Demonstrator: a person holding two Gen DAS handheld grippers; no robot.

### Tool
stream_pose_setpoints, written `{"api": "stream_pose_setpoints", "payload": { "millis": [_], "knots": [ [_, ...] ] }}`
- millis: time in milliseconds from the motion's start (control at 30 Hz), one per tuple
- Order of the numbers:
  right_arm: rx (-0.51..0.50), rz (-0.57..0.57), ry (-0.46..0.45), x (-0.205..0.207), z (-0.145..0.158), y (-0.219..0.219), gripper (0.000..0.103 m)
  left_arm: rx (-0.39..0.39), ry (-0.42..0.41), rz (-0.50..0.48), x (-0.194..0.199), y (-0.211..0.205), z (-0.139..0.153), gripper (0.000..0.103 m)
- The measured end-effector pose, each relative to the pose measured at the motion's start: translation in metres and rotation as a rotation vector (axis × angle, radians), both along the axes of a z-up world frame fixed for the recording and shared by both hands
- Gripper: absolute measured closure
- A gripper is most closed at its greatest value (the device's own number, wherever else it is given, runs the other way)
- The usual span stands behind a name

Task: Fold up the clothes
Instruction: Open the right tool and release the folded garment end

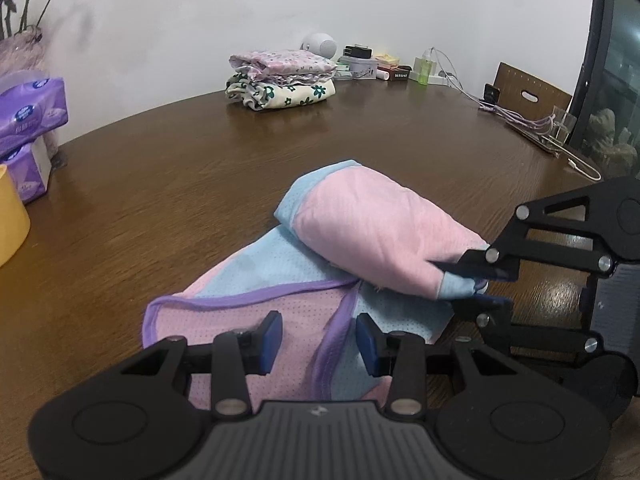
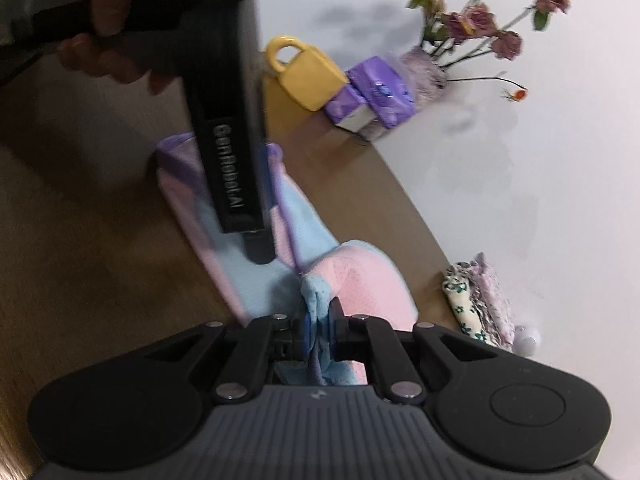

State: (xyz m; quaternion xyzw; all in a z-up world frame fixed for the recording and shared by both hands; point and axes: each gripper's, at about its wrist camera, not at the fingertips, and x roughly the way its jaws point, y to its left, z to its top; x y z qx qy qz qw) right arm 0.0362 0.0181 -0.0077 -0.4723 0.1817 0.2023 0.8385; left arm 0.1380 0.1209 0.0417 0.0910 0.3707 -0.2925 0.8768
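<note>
**Left wrist view: one fold under way, two garments already stacked**

Left wrist view shows my left claw (image 1: pixel 319 340) wide open just over the near part of the garment (image 1: pixel 280 300), gripping nothing. The pink-and-blue garment lies on the tabletop (image 1: pixel 160 168) in front of me, its near half flat with the purple trim showing. My right claw (image 1: pixel 476 284) is clamped on a blue corner, and the pink half it holds is lifted and curled over the flat part.

In the right wrist view that same claw (image 2: pixel 320 332) pinches bunched blue cloth between its pads, tight shut on it.

Across the tabletop sits a stack (image 1: pixel 282 78) of two folded floral pieces, so I judge those done. This garment is mid-fold: the raised half has yet to be laid down and smoothed, and it likely needs a further fold before it joins the stack. I see no other loose clothes waiting.
</note>
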Motion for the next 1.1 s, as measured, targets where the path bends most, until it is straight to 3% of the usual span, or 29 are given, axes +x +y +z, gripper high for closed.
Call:
{"api": "stream_pose_setpoints", "payload": {
  "millis": [167,267,333,433,567,700,733,933,1100],
  "knots": [
    [-0.032,0.021,0.016,0.000,-0.003,0.002,0.094,-0.006,0.002,0.001,0.000,0.002,0.000,0.063],
    [0.010,0.028,0.047,-0.003,0.002,-0.001,0.077,-0.028,0.000,0.015,-0.003,0.007,0.005,0.057],
    [0.123,0.034,0.112,-0.006,0.017,-0.013,0.058,-0.056,-0.012,0.031,-0.005,0.013,0.010,0.056],
    [0.416,-0.003,0.267,0.001,0.051,-0.050,0.050,-0.106,-0.032,0.063,-0.007,0.018,0.021,0.054],
    [0.717,-0.182,0.353,0.027,0.065,-0.104,0.050,-0.158,-0.049,0.076,-0.006,0.006,0.030,0.054],
    [0.904,-0.335,0.440,0.052,0.055,-0.139,0.072,-0.186,-0.044,0.062,-0.001,-0.016,0.030,0.057],
    [0.931,-0.357,0.470,0.058,0.051,-0.142,0.076,-0.185,-0.043,0.058,0.000,-0.020,0.028,0.059],
    [0.947,-0.366,0.521,0.061,0.027,-0.146,0.077,-0.125,-0.016,0.087,0.003,-0.035,0.012,0.066],
    [0.996,-0.334,0.510,0.058,0.032,-0.156,0.077,-0.182,-0.045,0.138,0.002,-0.031,0.020,0.066]
  ]
}}
